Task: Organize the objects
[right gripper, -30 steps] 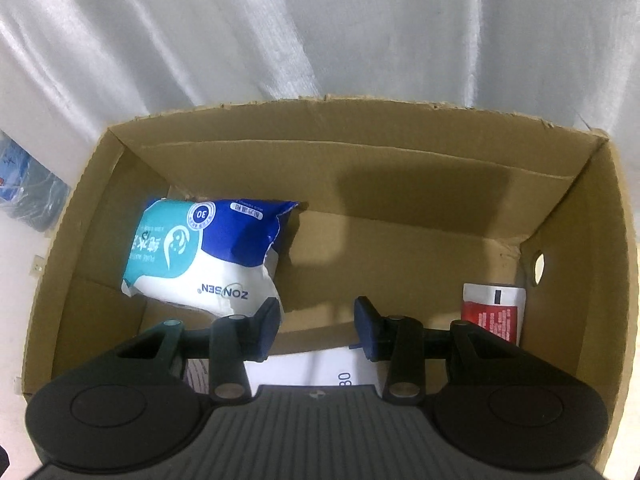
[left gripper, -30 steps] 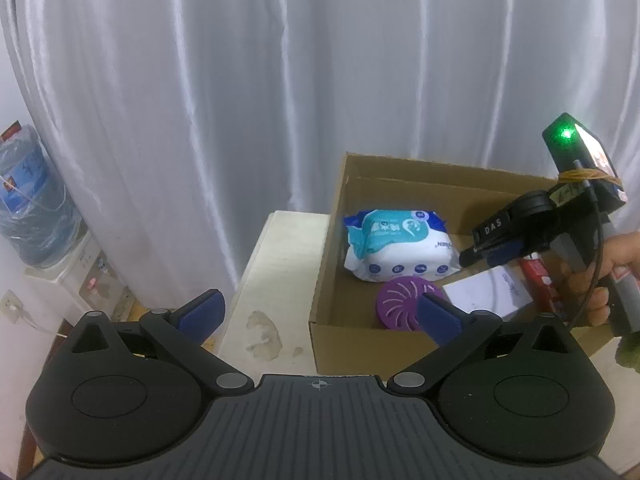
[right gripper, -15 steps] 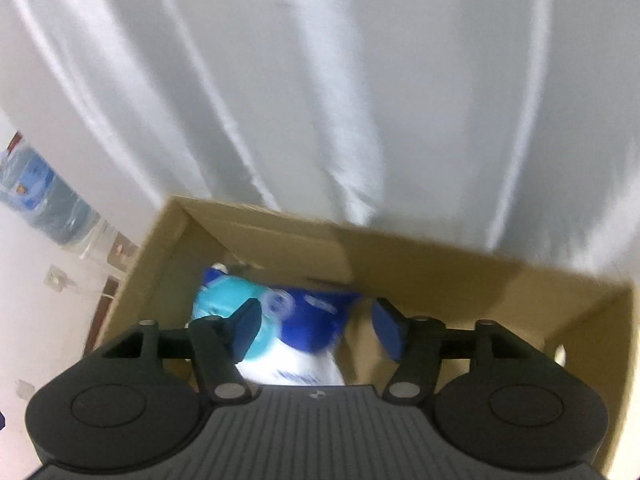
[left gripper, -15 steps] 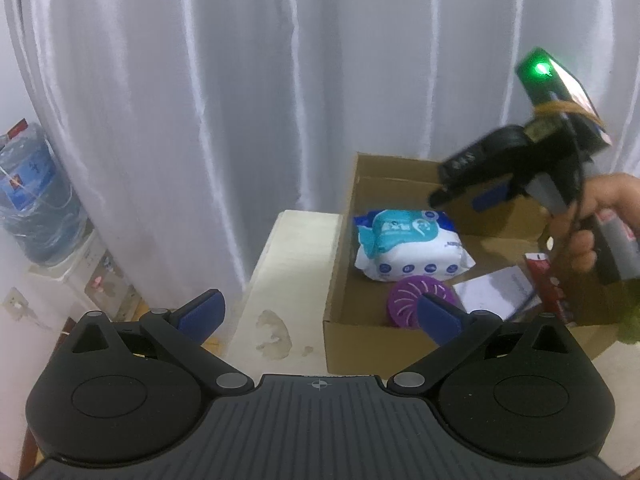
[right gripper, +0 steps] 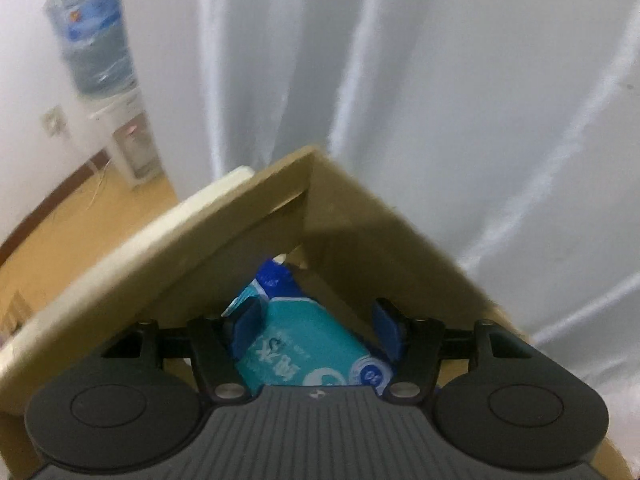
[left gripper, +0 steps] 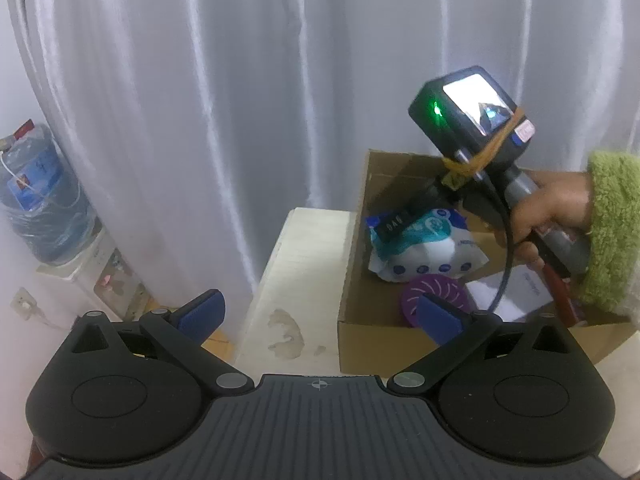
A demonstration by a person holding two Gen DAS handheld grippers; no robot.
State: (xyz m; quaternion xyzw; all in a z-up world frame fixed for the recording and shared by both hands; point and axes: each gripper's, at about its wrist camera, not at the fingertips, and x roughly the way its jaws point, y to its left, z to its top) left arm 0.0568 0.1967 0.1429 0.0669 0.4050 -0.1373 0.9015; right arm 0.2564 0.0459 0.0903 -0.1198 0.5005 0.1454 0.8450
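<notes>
An open cardboard box (left gripper: 356,264) stands on a pale table (left gripper: 304,264). In it lie a blue-and-white wet wipes pack (left gripper: 428,252), a purple round disc (left gripper: 434,302), a white paper sheet (left gripper: 524,292) and a red packet, mostly hidden by the hand. My left gripper (left gripper: 320,312) is open and empty, held back from the box's front left corner. My right gripper (right gripper: 318,326) is open above the box's back left corner (right gripper: 308,184), its pads either side of the wipes pack (right gripper: 296,344) without gripping it. In the left wrist view it shows over the box (left gripper: 394,226).
White curtains (left gripper: 280,80) hang behind the table. A water dispenser with a blue bottle (left gripper: 40,208) stands at the left on a wooden floor (right gripper: 80,216). The table's left edge lies just left of the box.
My right gripper rose out of the box, opened wider, and swung left toward the box's back left corner over the wipes pack. My left gripper stayed open and shifted a little left.
</notes>
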